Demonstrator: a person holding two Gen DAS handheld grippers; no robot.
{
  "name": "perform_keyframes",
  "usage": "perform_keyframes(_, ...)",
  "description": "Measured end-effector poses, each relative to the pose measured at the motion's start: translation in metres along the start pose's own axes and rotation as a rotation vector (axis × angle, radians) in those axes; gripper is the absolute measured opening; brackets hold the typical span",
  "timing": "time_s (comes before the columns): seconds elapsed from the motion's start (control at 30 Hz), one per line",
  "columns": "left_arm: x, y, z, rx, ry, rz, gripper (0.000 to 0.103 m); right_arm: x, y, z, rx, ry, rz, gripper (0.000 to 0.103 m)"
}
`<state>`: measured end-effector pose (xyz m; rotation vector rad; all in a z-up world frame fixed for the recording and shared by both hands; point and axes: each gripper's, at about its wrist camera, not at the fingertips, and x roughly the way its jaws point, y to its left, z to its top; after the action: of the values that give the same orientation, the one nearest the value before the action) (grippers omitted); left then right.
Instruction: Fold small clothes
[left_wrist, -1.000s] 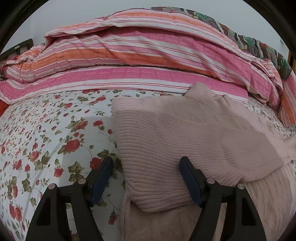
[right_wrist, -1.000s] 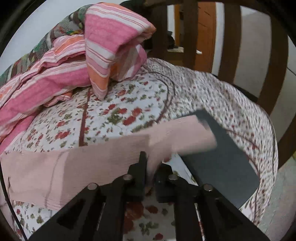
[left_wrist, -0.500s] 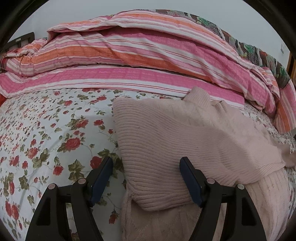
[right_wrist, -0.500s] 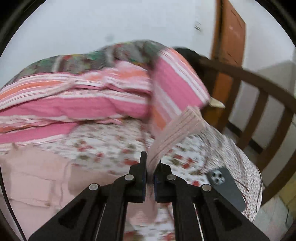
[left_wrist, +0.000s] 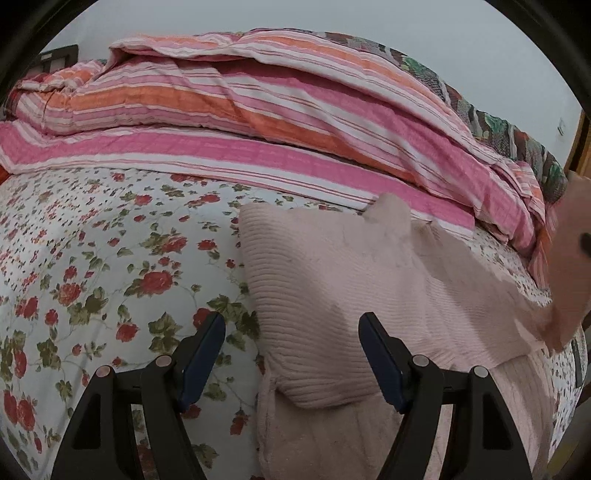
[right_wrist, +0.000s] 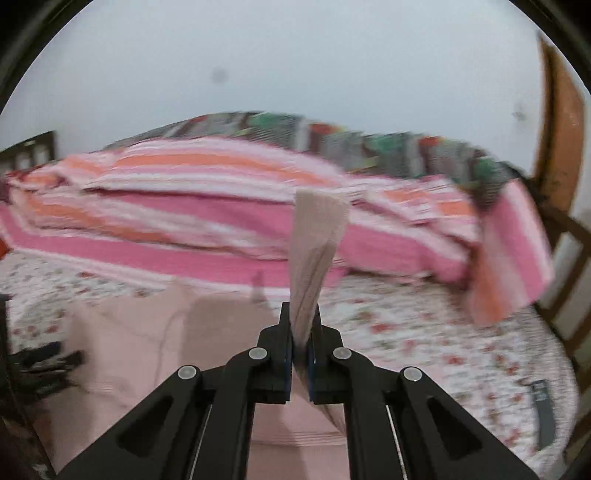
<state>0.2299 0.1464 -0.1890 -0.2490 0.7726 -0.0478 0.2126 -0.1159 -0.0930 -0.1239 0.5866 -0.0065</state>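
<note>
A pale pink knitted sweater (left_wrist: 351, 295) lies on the flowered bedsheet (left_wrist: 92, 266), one sleeve folded across its body. My left gripper (left_wrist: 291, 350) stands open low over the sweater's near left corner, its pads to either side of the folded sleeve's cuff without pressing it. My right gripper (right_wrist: 301, 321) is shut on the cuff of the other sleeve (right_wrist: 316, 236), which stands up between the pads, lifted above the bed. That raised sleeve (left_wrist: 570, 258) shows at the right edge of the left wrist view. The sweater's body (right_wrist: 147, 350) spreads below and left of the right gripper.
A striped pink and orange quilt (left_wrist: 258, 122) is heaped along the far side of the bed. A dark phone (right_wrist: 543, 413) lies on the sheet at the right. Wooden bed rails (right_wrist: 576, 236) and a door stand at the right edge.
My right gripper has swung left and upward with the sleeve cuff, lifting it off the bed and away from the phone. The left gripper has barely shifted.
</note>
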Motion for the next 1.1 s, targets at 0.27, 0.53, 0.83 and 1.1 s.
perform_keyframes(0.27,0.001,-0.002,0.004,-0.006,-0.002,-0.023,0.073,0.063,0.076,-0.043,0.012,0.189,0.269,0.011)
perform_keyframes(0.53,-0.001,-0.006,0.005,0.003,-0.005,-0.087,0.073,0.053,0.064,-0.06,0.04,0.237,0.41,0.04)
perform_keyframes(0.83,-0.014,-0.029,0.005,0.032,-0.064,-0.195,0.073,0.006,-0.048,-0.074,0.113,0.078,0.158,0.053)
perform_keyframes(1.1,-0.049,-0.064,0.002,0.146,-0.25,-0.21,0.072,0.025,-0.104,-0.097,0.264,0.103,0.135,0.053)
